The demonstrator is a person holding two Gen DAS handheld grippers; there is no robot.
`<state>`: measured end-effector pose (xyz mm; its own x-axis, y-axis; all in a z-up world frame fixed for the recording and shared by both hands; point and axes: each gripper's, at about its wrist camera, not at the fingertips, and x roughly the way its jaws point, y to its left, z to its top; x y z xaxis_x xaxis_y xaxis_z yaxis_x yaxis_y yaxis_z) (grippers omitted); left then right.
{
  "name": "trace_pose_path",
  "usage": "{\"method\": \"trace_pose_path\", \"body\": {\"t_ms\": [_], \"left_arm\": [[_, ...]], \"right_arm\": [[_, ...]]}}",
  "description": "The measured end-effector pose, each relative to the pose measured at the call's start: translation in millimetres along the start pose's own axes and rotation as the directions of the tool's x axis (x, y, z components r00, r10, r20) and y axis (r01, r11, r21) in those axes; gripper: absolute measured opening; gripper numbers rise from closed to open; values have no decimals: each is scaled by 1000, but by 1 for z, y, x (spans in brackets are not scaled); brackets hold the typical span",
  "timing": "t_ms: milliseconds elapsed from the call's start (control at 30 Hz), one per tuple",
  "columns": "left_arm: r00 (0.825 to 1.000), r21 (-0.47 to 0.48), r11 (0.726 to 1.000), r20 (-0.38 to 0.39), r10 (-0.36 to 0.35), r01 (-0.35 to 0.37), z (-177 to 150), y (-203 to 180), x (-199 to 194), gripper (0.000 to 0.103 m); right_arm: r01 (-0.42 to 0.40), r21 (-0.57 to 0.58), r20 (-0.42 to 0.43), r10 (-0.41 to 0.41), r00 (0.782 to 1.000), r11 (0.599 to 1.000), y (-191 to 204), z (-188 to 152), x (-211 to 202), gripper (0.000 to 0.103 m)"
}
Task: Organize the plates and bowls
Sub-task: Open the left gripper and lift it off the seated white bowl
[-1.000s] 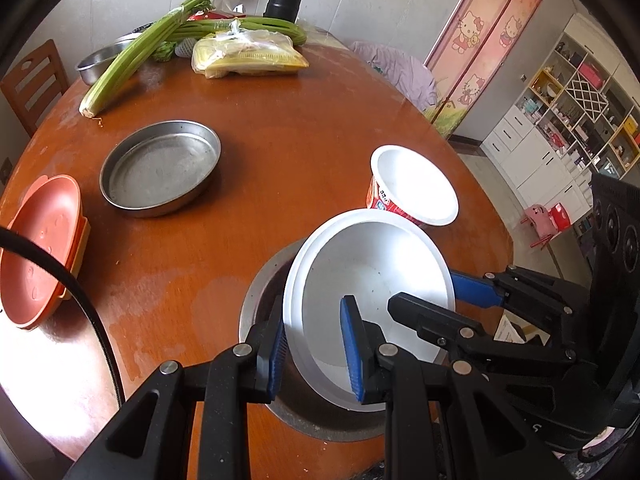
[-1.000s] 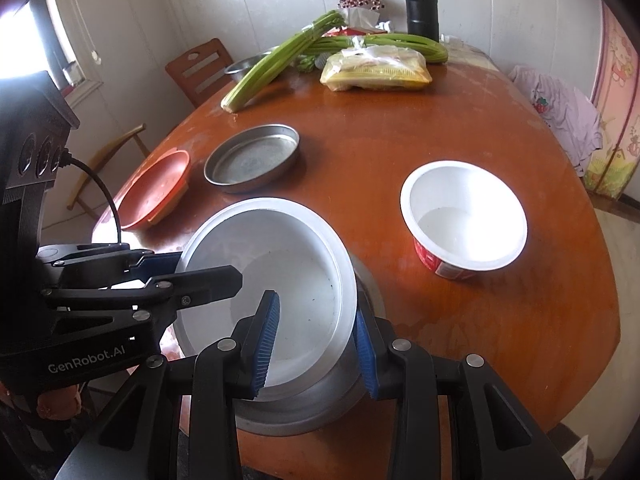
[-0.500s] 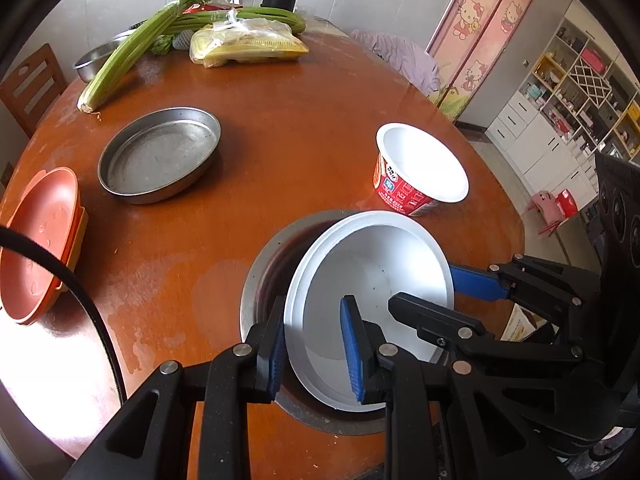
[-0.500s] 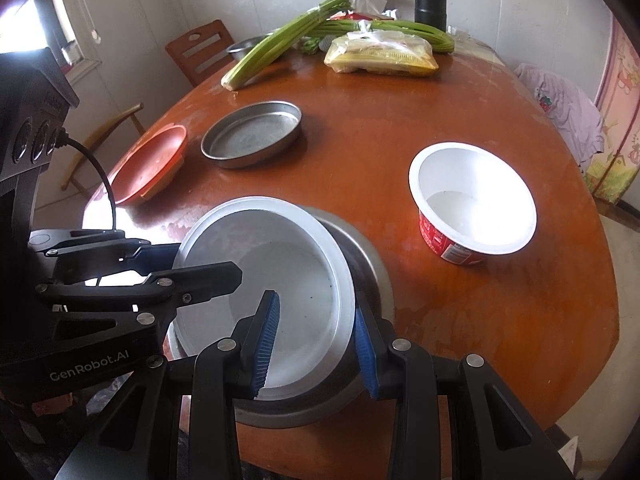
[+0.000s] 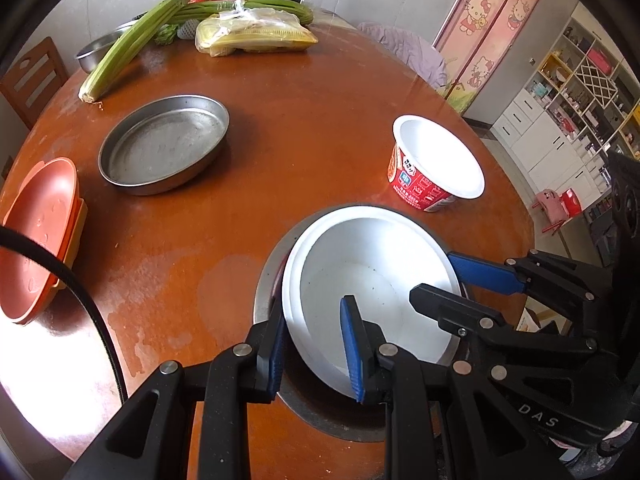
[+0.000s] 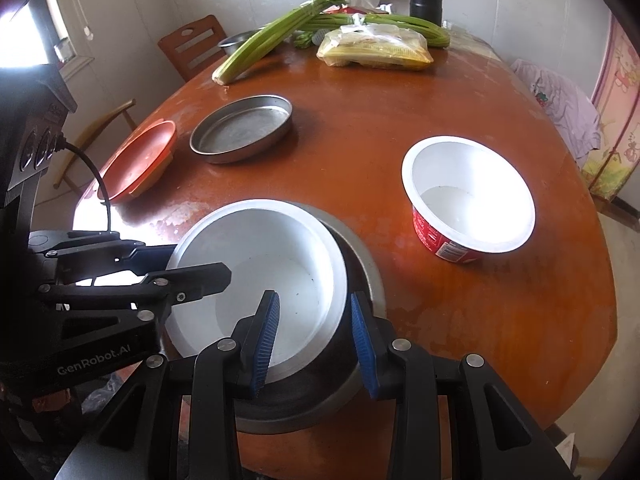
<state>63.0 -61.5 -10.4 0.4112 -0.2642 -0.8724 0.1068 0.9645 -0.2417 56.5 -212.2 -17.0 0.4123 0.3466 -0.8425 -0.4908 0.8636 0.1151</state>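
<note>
Pinching opposite rims of the white bowl (image 5: 372,280) with my left gripper (image 5: 314,354) and right gripper (image 6: 314,338), I have brought it lower over the metal pan (image 6: 362,276) at the counter (image 5: 304,120) edge, so nesting these 2 looks close

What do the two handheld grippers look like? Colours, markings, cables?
Both are black linkage frames with silver rivets and ribbed blue pads on the fingers. The left gripper has a black cable looping past it, and its body reads "GenRobot.AI" in the right wrist view. The right gripper body shows letters "DAS". No hands or sleeves visible.
</note>
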Motion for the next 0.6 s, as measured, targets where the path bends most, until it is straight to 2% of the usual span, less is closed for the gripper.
{"method": "trace_pose_path", "body": {"t_ms": [400,600], "left_arm": [[998,-3,1000,69,9,-9,6,4,-20,26],[996,3,1000,86,26,-26,12,4,-24,30]], "right_arm": [[-6,22,34,6,999,1000,-7,4,-9,38],[-9,37,60,7,998,999,-11,8,-15,38]]}}
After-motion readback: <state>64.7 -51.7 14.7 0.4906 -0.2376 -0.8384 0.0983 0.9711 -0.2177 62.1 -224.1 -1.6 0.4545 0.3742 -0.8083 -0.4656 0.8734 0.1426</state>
